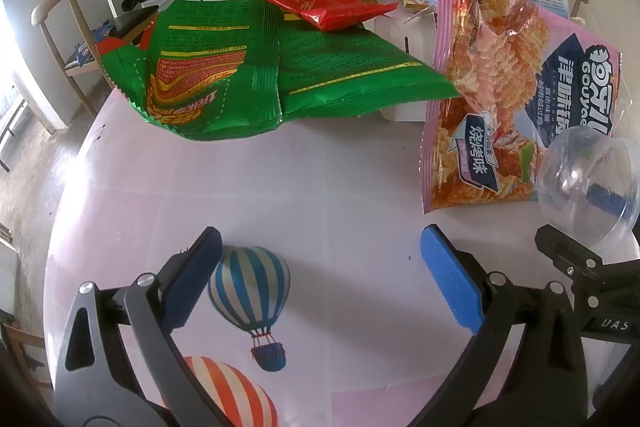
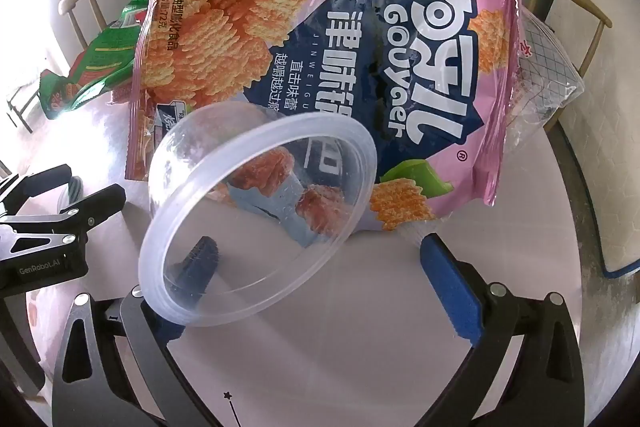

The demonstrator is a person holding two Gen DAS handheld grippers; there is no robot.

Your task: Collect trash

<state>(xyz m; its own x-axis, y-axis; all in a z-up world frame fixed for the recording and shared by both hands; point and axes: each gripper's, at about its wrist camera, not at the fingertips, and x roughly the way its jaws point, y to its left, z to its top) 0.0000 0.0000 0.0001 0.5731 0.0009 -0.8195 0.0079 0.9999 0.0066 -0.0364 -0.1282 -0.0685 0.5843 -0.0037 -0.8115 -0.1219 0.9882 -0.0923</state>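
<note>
We had right gripper (image 2: pixel 320 267) jaws spread wide, clear round plastic cup (image 2: pixel 256 215) tilted over its left finger, not clamped. Left gripper (image 1: pixel 320 267) likewise wide, empty above balloon-print table (image 1: pixel 320 187). Pink crisp bag (image 2: pixel 320 67) lay behind cup; green foil bag (image 1: pixel 256 67) farther left.
</note>
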